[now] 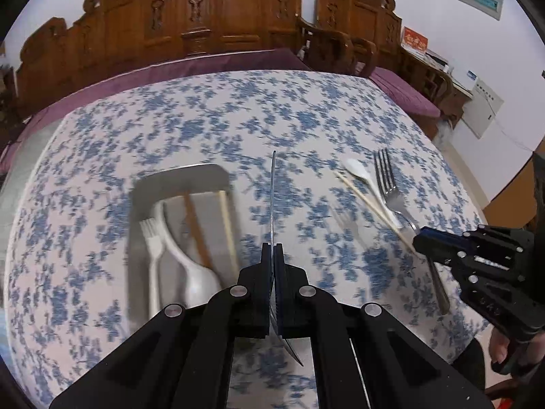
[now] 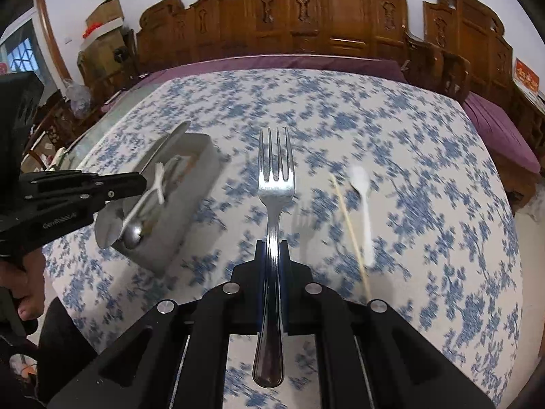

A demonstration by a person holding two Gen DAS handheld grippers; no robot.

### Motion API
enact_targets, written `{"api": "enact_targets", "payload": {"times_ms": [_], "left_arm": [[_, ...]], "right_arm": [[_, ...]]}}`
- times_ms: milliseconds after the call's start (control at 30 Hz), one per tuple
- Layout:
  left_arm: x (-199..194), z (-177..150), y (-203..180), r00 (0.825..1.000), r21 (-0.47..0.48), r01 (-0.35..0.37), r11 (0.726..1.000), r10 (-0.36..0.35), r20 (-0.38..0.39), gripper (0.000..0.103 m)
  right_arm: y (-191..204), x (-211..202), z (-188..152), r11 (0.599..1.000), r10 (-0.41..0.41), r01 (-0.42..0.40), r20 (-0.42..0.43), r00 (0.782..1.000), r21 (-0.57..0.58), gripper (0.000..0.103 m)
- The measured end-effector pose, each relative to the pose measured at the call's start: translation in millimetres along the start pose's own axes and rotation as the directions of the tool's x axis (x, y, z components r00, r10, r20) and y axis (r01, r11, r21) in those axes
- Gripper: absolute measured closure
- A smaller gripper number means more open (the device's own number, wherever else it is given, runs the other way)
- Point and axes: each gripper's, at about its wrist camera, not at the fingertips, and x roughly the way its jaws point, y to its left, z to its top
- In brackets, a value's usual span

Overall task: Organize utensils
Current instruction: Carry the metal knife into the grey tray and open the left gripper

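My left gripper (image 1: 273,250) is shut on a thin metal spoon (image 1: 273,201) seen edge-on, held above the table just right of the grey utensil tray (image 1: 143,187). The tray holds a white plastic fork (image 1: 153,238), a white spoon (image 1: 194,272) and chopsticks (image 1: 197,231). My right gripper (image 2: 272,248) is shut on a metal fork (image 2: 275,177), tines pointing away, lifted above the cloth. In the right wrist view the spoon (image 2: 109,231) in my left gripper (image 2: 139,182) hangs over the tray (image 2: 201,156). A chopstick (image 2: 347,218) and a white plastic spoon (image 2: 362,197) lie on the cloth.
The table carries a blue-flowered white cloth (image 1: 238,119). Carved wooden benches with purple cushions (image 2: 306,64) stand behind it and to the right. The person's hand (image 2: 30,293) shows at the left.
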Motion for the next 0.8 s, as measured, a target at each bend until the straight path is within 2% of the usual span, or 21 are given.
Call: {"api": "enact_targets", "payload": {"times_ms": [267,467,800], "left_arm": [[17,1,49,0.999,-0.062,-0.034,0.997,0.032,-0.023,0.102],[34,-5,65,0.998,-0.084,-0.037,0.996,0.033,-0.049,0.102],[57,-11,80,0.996,-0.110,-0.025,0.994,0.015,-0.088,0.102]], "right_arm": [[39,13,22,0.998,0.031,-0.031,-0.006,0.999,-0.049,0.094],[62,23,32,0.995,0.047,-0.048,-0.016,0.999,-0.083,0.094],[77,35,37,0.992,0.049,-0.053,-0.038,0.998,-0.114,0.094]]}}
